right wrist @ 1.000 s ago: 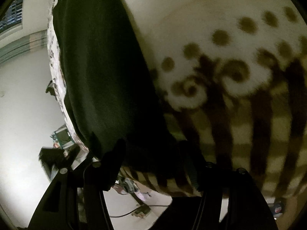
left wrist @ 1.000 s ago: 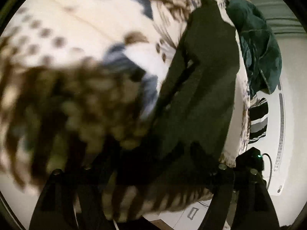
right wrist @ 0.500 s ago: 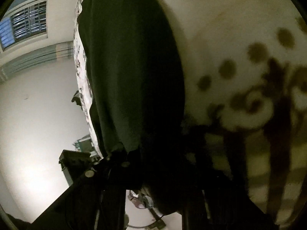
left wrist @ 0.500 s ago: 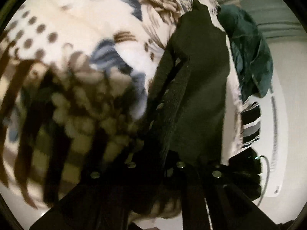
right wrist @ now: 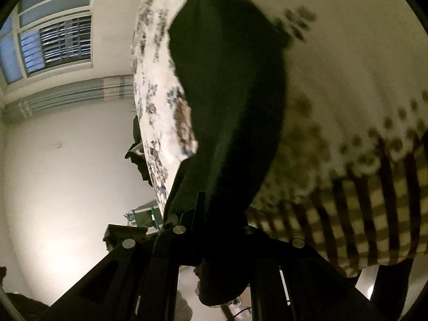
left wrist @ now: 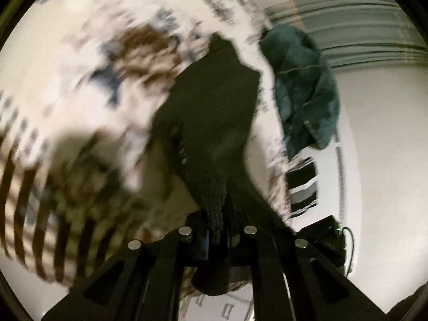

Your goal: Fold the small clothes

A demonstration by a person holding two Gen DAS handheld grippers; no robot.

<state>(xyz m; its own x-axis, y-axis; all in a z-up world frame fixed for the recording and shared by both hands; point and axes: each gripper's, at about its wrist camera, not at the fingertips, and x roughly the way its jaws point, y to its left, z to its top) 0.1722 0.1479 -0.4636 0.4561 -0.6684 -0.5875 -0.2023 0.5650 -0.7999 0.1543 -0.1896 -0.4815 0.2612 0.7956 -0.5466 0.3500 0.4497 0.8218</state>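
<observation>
The dark garment (left wrist: 214, 112) runs lengthwise from the bed (left wrist: 80, 53) edge away across the patterned cover, its near end pinched in both the left gripper (left wrist: 218, 236) and right gripper (right wrist: 214, 230), each clenched on one corner, equally near.

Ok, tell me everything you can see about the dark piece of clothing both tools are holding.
The dark garment is a soft, knit-looking cloth, black to very dark green, with no print visible. It lies stretched lengthwise over the patterned bedspread, its far end still resting there. Its near edge is bunched and raised: the left tool is shut on one corner, the right tool on another, and a fold hangs below each. What kind of garment it is cannot be told.
</observation>
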